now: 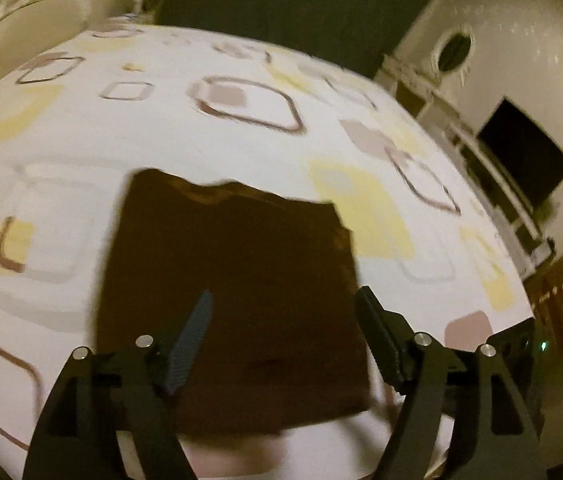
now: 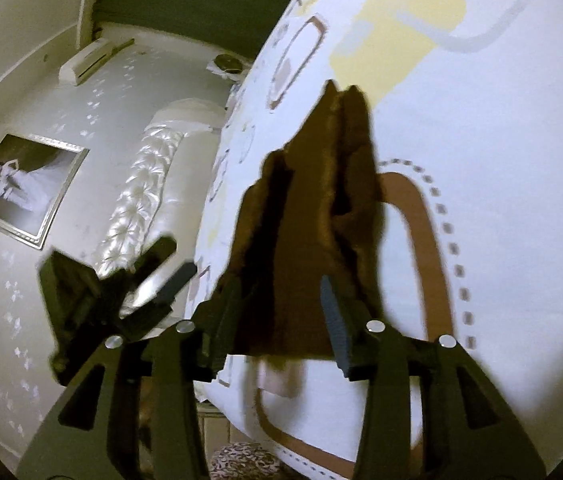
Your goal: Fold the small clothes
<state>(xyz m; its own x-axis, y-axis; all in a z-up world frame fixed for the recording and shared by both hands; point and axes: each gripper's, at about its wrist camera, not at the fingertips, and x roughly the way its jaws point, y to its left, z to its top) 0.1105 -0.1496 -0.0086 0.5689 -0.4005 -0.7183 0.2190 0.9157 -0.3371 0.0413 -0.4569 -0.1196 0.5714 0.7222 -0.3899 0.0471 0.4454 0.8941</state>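
- The left gripper [image 1: 285, 300] stands wide open above the brown garment [image 1: 233, 288], its two fingers spread well apart with nothing pinched between them; the ribbed blue pad [image 1: 189, 348] hangs over the cloth, though contact cannot be confirmed through the blur.
- The right gripper [image 2: 281, 312] has brown cloth bunched between its fingers; its jaws stand part open, and whether the pads press on the fabric cannot be told from here.
- The brown garment [image 2: 321, 208] lies on the bed [image 1: 161, 128], folded into a rough rectangle, flat in the left wrist view and rising in soft ridges and creases in the right wrist view.
- The bed wears a smooth white sheet printed with rounded squares in brown, yellow and grey outlines.
- Both grippers are matte black, with angular linkage arms and round silver pivot pins.
- The left gripper tilts steeply down toward the garment; the right one points at a shallower angle along the cloth's length.
- In the right wrist view the left gripper [image 2: 161, 264] appears just beside the garment's left edge, its jaws apart.
- Beyond the bed stand a tufted, pearly headboard [image 2: 141, 200], a framed picture [image 2: 21, 188] on the pale wall, and a dark screen [image 1: 525, 164].
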